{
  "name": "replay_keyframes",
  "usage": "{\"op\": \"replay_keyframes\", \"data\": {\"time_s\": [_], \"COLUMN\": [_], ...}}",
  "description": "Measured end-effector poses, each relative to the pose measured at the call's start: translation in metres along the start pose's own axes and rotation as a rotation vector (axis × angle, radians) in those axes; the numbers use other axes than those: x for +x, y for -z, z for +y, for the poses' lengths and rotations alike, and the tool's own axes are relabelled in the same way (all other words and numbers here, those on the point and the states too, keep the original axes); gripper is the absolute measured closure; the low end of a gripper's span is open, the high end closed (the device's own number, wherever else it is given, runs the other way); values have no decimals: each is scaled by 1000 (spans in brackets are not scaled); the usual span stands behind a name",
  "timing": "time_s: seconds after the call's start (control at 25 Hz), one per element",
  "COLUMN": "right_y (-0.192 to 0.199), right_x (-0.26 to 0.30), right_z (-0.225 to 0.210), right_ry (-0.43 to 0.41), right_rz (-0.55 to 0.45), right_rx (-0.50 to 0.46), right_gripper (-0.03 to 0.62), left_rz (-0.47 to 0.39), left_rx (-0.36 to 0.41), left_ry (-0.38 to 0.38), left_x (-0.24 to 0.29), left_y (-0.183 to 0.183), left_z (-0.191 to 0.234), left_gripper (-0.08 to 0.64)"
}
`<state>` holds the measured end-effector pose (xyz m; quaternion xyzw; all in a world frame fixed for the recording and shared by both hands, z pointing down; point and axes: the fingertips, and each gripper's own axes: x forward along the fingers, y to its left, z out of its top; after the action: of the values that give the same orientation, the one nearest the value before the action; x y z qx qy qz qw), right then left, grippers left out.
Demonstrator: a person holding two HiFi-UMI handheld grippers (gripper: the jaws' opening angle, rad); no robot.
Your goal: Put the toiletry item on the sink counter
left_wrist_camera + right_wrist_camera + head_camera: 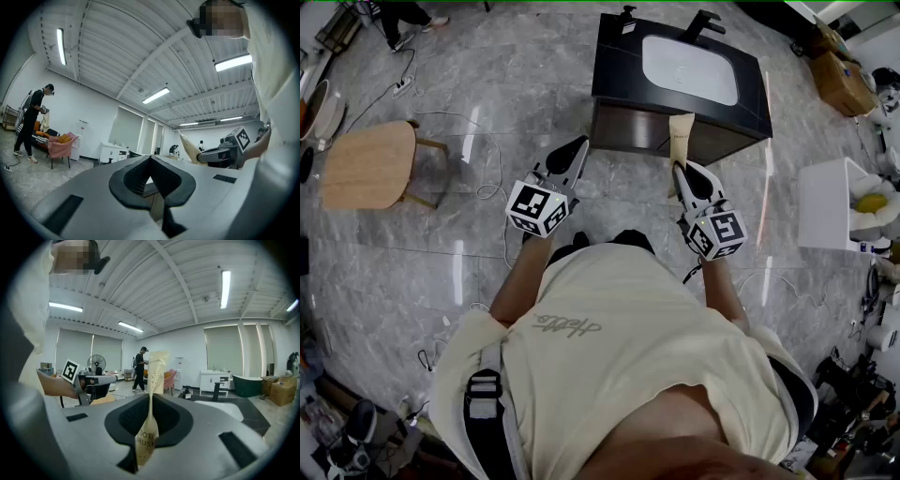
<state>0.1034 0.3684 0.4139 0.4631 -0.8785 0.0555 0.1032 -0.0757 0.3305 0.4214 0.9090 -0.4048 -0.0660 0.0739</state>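
Before the sink counter (pixel 614 58), right tongs (pixel 681 169) pinching toothbrush packet (pixel 680 137), left tongs (pixel 580 143) closed, empty

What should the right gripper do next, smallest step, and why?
Probably ease the right gripper forward until it is above the black sink counter. Its jaws are clamped on the toothbrush packet, and in the head view the packet sits in front of the cabinet, short of the top. The left gripper is shut on nothing, so it plays no part.
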Motion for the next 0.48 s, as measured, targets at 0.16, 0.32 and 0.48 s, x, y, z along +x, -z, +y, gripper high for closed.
{"op": "replay_keyframes", "data": {"time_s": [0.16,0.32,0.48], "right_y": [1,4,8], "right_x": [2,3,2], "right_z": [-4,-1,0], "right_ry": [7,-2,3], "right_rz": [-1,9,18], "right_rx": [22,41,63], "right_gripper": [571,571,571], "left_rz": [9,14,44], "left_rx": [-3,2,-13], "left_ry": [11,21,6], "left_x": [3,2,-2], "left_y": [3,2,11], "left_z": [-1,2,11], "left_gripper": [557,557,557]}}
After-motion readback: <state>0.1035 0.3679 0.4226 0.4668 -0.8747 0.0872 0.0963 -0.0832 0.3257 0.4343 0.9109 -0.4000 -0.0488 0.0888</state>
